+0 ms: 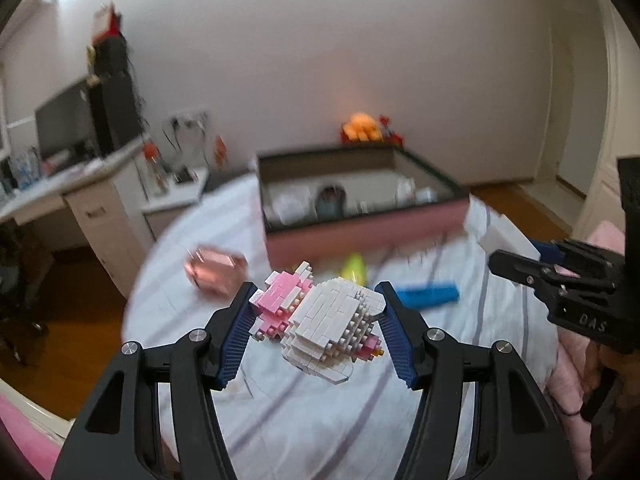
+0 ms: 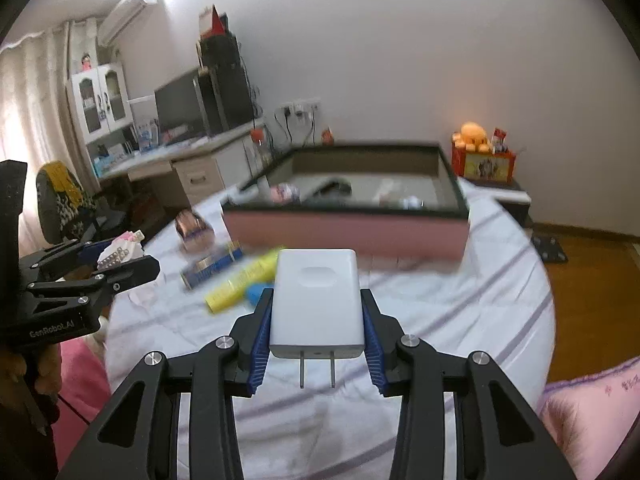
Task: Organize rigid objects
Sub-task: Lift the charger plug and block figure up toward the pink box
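Note:
My left gripper (image 1: 316,300) is shut on a pink and white brick-built figure (image 1: 320,320), held above the striped white bedsheet (image 1: 320,420). My right gripper (image 2: 317,304) is shut on a white plug charger (image 2: 316,304), prongs pointing back at the camera. A pink-sided open box (image 1: 360,236) (image 2: 344,232) with several small items inside stands ahead on the bed. On the sheet before it lie a yellow tube (image 2: 240,280) (image 1: 354,268), a blue item (image 1: 428,294) and a pinkish bottle (image 1: 216,268) (image 2: 194,230). The left gripper also shows in the right wrist view (image 2: 120,256).
A desk with a monitor (image 2: 180,104) and drawers stands left of the bed. An orange plush (image 2: 476,136) sits on a box by the wall. A pink pillow (image 2: 592,408) lies at the right. Wooden floor surrounds the bed.

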